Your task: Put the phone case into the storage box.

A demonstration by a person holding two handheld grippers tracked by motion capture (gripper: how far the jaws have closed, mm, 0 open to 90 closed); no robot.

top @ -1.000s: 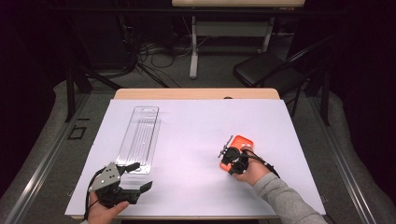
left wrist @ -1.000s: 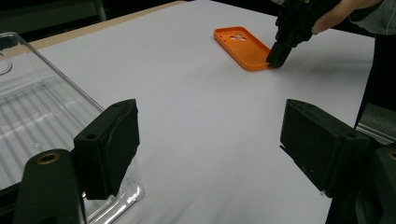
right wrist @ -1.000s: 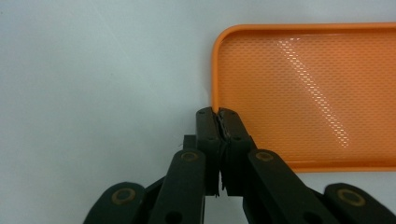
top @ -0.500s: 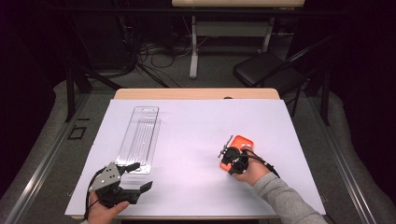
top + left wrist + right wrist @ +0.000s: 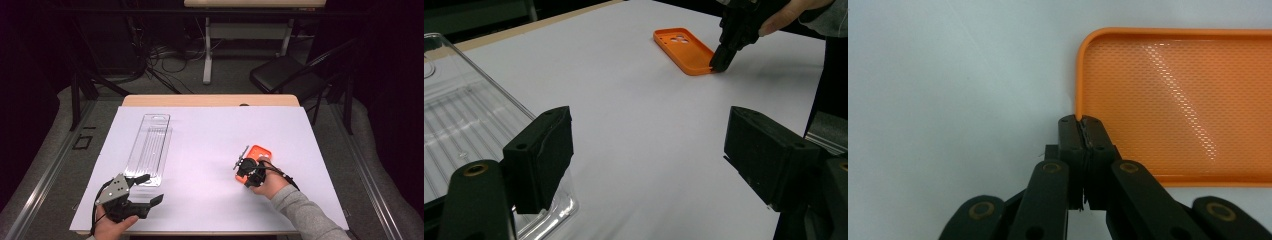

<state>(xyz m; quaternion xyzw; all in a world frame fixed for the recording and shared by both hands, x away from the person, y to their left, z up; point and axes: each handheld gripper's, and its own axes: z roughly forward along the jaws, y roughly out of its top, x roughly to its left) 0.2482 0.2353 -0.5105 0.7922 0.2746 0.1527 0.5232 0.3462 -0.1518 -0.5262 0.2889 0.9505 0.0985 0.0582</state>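
Nothing has shifted over the last second: the right hand-held gripper [image 5: 248, 173] stays clamped on the near rim of the flat orange silicone phone case [image 5: 259, 152] by the counter's right edge, seemingly ready to lift. The left hand-held gripper [image 5: 145, 189] remains spread, empty, beside the clear plastic blister tray [image 5: 150, 147].

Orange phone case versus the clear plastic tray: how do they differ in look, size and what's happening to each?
The orange phone case is opaque and short; the clear plastic tray is see-through, ribbed and much longer. The right hand-held gripper is shut on the case's short edge, whereas the left hand-held gripper stands open beside the tray's near end, gripping nothing. Both lie flat, hollow side up, on the white table cover.
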